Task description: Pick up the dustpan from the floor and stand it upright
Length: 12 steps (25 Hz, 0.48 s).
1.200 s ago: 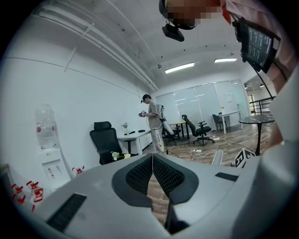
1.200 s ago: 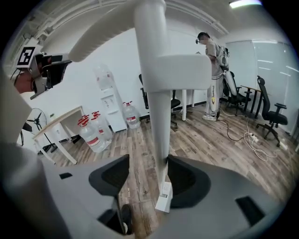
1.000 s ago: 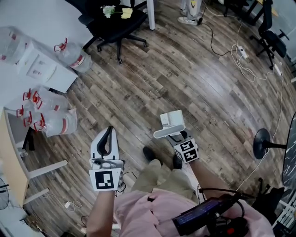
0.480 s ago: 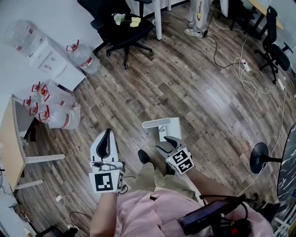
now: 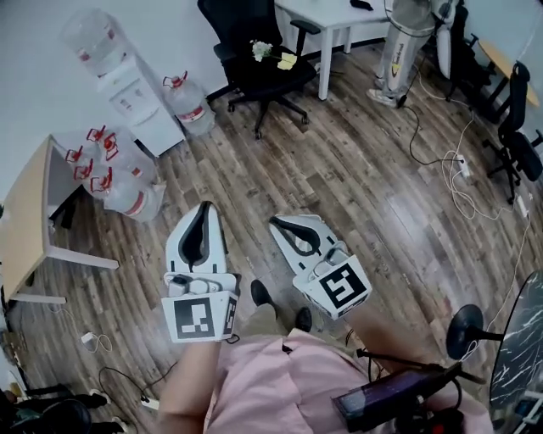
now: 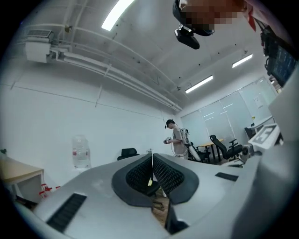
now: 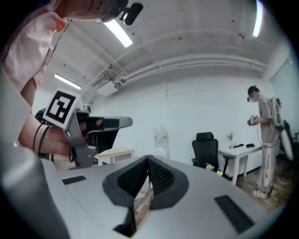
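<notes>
No dustpan shows in any view. In the head view my left gripper (image 5: 202,210) and my right gripper (image 5: 277,222) are held up side by side above the wooden floor (image 5: 373,169), both pointing away from me. Each is shut with nothing between its black pads. The left gripper view shows the left gripper (image 6: 152,162) with its jaws pressed together, aimed across the room. The right gripper view shows the right gripper (image 7: 148,161) the same way, with the left gripper (image 7: 93,123) at its left.
A black office chair (image 5: 254,72) and a white desk (image 5: 339,17) stand at the back. A water dispenser (image 5: 127,80) and several water bottles (image 5: 119,182) are at the left, beside a wooden table (image 5: 21,220). Cables (image 5: 458,186) and a stand base (image 5: 465,332) lie at the right. A person (image 7: 264,140) stands by the desk.
The view has swung up towards the room. Both grippers have risen and look larger. The white dustpan that was at the right gripper's tip is no longer in view.
</notes>
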Each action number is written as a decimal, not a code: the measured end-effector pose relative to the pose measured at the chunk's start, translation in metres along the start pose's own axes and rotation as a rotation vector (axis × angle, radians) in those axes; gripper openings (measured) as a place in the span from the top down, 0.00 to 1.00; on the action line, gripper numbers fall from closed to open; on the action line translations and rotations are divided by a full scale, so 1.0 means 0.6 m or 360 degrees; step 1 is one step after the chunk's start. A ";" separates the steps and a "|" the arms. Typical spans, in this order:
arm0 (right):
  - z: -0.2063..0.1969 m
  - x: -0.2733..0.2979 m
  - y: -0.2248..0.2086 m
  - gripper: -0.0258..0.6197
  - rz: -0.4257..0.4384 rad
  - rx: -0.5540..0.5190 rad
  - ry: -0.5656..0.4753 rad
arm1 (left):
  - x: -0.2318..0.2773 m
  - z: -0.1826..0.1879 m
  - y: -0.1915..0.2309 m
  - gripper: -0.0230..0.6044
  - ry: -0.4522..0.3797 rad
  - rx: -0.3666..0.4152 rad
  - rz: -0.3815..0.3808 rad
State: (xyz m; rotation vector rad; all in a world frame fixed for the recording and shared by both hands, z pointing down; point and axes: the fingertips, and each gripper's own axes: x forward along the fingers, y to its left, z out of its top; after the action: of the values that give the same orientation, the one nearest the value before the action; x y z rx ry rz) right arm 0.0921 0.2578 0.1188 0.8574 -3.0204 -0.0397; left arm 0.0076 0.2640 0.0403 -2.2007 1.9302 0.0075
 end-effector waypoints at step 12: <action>0.134 0.044 -0.019 0.96 -0.0176 -0.0171 -0.0109 | -0.010 0.083 0.046 0.94 -0.0031 0.0045 0.0201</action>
State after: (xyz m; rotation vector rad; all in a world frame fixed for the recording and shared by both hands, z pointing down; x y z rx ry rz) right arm 0.0749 0.2361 0.0380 1.0320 -2.9967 -0.2343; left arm -0.0134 0.2746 -0.0117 -2.0498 2.0428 0.0212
